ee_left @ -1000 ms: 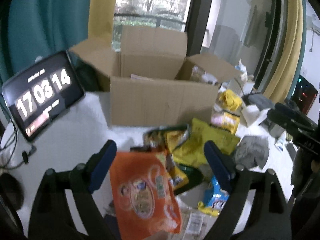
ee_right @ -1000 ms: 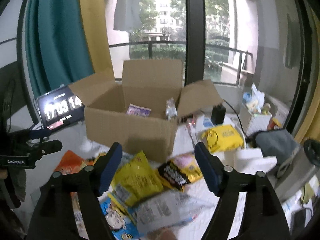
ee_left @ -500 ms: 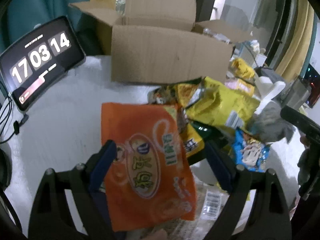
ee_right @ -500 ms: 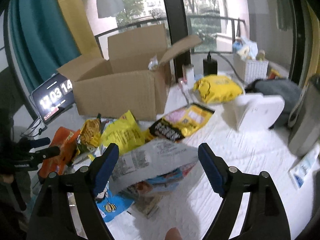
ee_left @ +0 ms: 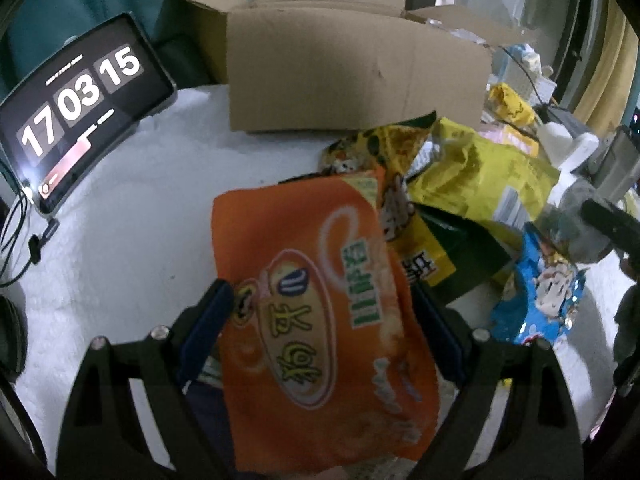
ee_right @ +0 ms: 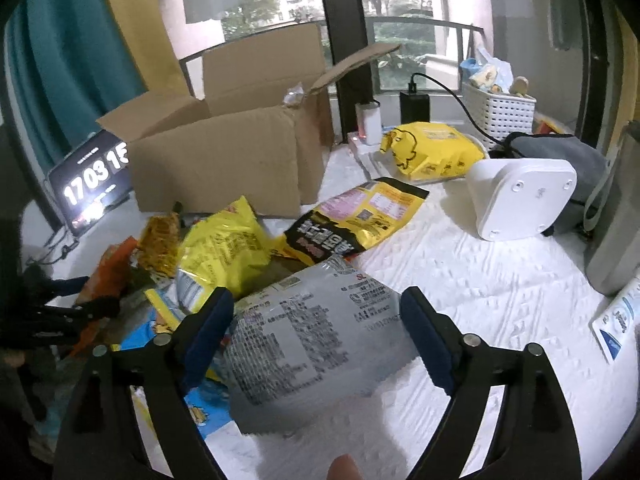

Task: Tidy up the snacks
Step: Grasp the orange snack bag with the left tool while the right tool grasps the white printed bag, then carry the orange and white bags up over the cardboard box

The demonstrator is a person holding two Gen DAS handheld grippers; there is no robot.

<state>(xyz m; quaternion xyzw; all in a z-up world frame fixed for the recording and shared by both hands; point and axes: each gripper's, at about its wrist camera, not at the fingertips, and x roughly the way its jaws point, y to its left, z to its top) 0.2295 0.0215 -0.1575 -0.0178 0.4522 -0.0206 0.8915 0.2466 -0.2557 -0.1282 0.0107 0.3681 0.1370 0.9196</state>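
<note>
An orange snack bag (ee_left: 316, 320) lies on the white cover at the near edge of a pile of snacks. My left gripper (ee_left: 320, 300) is open, one blue pad on each side of the bag, neither squeezing it. A silver-grey bag (ee_right: 312, 332) with printed text lies between the jaws of my right gripper (ee_right: 318, 304); they are opening and a gap shows on the right side. The open cardboard box (ee_left: 352, 80) (ee_right: 216, 168) stands behind the pile. The left gripper (ee_right: 60, 304) also shows at the left of the right wrist view.
More snacks lie around: a yellow bag (ee_right: 228, 248), a black-and-yellow bag (ee_right: 360, 216), a blue cartoon bag (ee_left: 544, 292). A tablet clock (ee_left: 80, 112) leans at the left. A white device (ee_right: 520, 196), a yellow pack (ee_right: 432, 152) and a white basket (ee_right: 500, 112) stand at the right.
Both grippers have sunk toward the pile and tilted down, so the orange and silver bags now fill the space between their jaws. The right jaws stand a little wider.
</note>
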